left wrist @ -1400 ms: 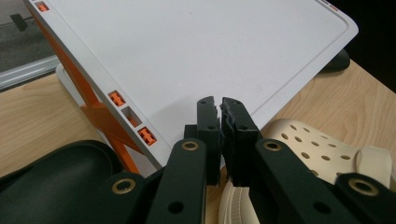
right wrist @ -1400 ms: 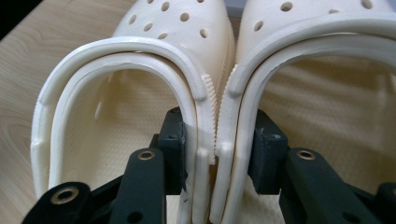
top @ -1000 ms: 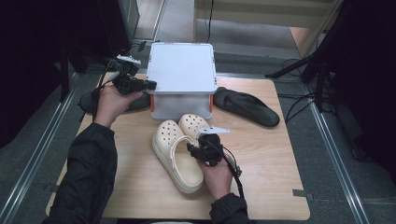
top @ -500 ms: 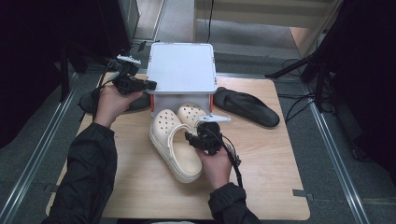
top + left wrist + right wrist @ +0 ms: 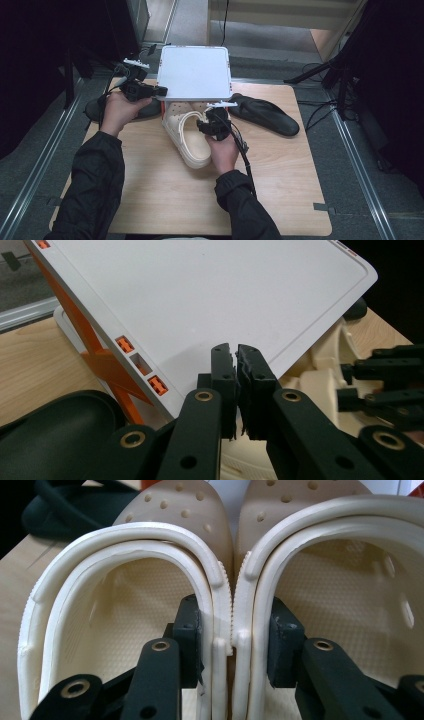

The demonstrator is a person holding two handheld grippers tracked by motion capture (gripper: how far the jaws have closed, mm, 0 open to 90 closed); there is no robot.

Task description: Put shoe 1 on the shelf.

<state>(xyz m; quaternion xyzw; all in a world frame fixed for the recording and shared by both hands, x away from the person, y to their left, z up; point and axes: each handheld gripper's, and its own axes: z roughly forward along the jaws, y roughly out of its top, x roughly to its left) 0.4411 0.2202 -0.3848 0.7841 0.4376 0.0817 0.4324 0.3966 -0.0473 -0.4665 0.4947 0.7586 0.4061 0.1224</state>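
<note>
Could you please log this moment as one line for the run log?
left gripper: shut on box lid, lid raised | right gripper: shut on adjoining walls of both cream clogs | clog toes under lid | black sandal beside box

right gripper [image 5: 216, 121] holds cream clogs [image 5: 187, 135], toes seemingly under the white lid [image 5: 195, 72].

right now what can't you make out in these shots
- Toes of the cream clogs: high view, hidden under the raised white lid.
- Box body and contents: high view, covered by the lid.
- Left black slipper: high view, mostly behind the left hand-held gripper.
- Clog heels: right gripper view, cut off by the bottom edge.
</note>
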